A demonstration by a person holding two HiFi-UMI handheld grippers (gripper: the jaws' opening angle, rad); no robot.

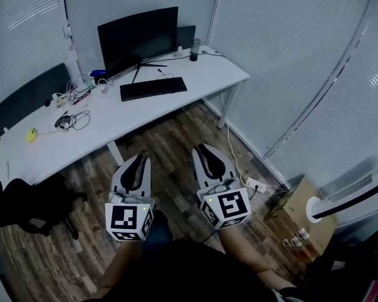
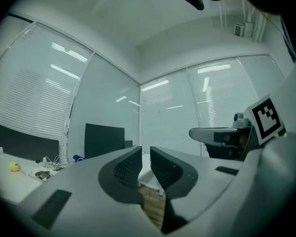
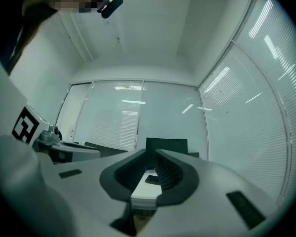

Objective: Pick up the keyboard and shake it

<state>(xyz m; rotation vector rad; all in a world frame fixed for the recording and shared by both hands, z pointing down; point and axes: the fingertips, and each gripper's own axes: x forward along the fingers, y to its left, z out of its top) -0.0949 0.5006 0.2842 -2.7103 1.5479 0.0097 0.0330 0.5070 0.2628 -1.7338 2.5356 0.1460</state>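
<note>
The black keyboard (image 1: 153, 88) lies flat on the white desk (image 1: 201, 74), in front of a dark monitor (image 1: 137, 39). Both grippers hang over the wooden floor, well short of the desk and close to the person's body. My left gripper (image 1: 137, 158) is shut with nothing between its jaws, and so is my right gripper (image 1: 203, 148). In the right gripper view the jaws of the right gripper (image 3: 151, 153) point at the desk, and the keyboard (image 3: 152, 179) shows small and far off between them. The left gripper (image 2: 145, 152) points past the monitor (image 2: 104, 139) toward the blinds.
Cables and small items (image 1: 72, 119) and a yellow object (image 1: 31, 134) litter the desk's left part. A dark cup (image 1: 193, 49) stands at the back. A black chair (image 1: 25, 200) sits at the left; a power strip (image 1: 255, 185) and a cardboard box (image 1: 296, 216) lie at the right.
</note>
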